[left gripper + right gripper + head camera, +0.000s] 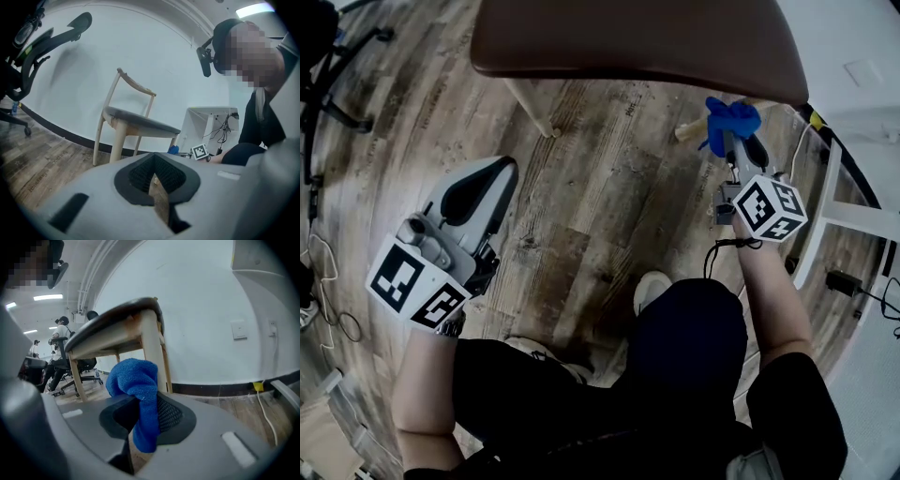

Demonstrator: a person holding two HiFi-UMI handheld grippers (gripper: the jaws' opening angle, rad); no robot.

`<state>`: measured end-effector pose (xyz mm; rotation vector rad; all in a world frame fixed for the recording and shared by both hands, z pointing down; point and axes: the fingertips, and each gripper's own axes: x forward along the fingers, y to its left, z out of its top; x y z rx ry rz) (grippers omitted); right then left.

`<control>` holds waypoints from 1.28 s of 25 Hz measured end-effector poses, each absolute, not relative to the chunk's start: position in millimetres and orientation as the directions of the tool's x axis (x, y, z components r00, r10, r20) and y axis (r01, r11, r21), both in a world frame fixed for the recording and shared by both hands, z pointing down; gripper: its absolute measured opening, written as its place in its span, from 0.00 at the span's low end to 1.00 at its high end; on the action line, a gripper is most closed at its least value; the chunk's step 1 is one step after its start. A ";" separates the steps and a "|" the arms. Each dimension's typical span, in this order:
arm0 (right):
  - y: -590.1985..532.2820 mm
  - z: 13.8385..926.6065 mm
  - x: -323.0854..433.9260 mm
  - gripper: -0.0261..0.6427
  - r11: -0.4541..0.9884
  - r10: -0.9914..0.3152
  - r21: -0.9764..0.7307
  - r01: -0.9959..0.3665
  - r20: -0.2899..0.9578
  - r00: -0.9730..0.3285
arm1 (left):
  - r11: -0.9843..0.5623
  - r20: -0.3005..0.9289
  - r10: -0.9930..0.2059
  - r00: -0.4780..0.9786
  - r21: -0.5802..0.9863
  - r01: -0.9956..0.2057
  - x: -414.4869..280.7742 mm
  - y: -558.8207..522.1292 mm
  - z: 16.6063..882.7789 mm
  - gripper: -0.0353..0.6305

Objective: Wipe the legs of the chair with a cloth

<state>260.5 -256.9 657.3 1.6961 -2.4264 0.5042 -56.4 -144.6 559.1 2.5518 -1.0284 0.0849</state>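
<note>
Currently the right gripper [734,142] fingers are clamped on the cloth [731,119], which is held just beside one leg [152,343] of the chair [637,37]; contact cannot be confirmed. Left gripper [487,183] fingers are closed on nothing. Wiping appears barely begun, with the other legs still to do.

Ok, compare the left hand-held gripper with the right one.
The right hand-held gripper is clamped on a blue cloth; the left hand-held gripper is shut on nothing. The right one sits close to a chair leg; the left one is over the wood floor, away from it. Both are grey and carry a marker cube.
</note>
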 end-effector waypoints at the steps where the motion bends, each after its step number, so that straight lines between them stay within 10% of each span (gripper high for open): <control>1: -257.5 674.2 263.1 0.17 0.294 -0.879 -0.200 -0.935 0.327 -0.346 | -0.655 0.202 -0.655 0.728 0.330 -0.680 -57.4 -144.3 560.8 0.06; 18: -262.1 890.1 268.3 0.17 0.127 -0.682 -0.249 -0.960 0.681 -0.267 | -0.598 0.260 -0.681 0.684 0.342 -0.725 -86.5 -135.1 573.8 0.06; 32: -260.1 893.9 270.1 0.17 0.094 -0.664 -0.249 -0.964 0.706 -0.247 | -0.591 0.245 -0.693 0.678 0.345 -0.729 -97.5 -131.3 569.1 0.06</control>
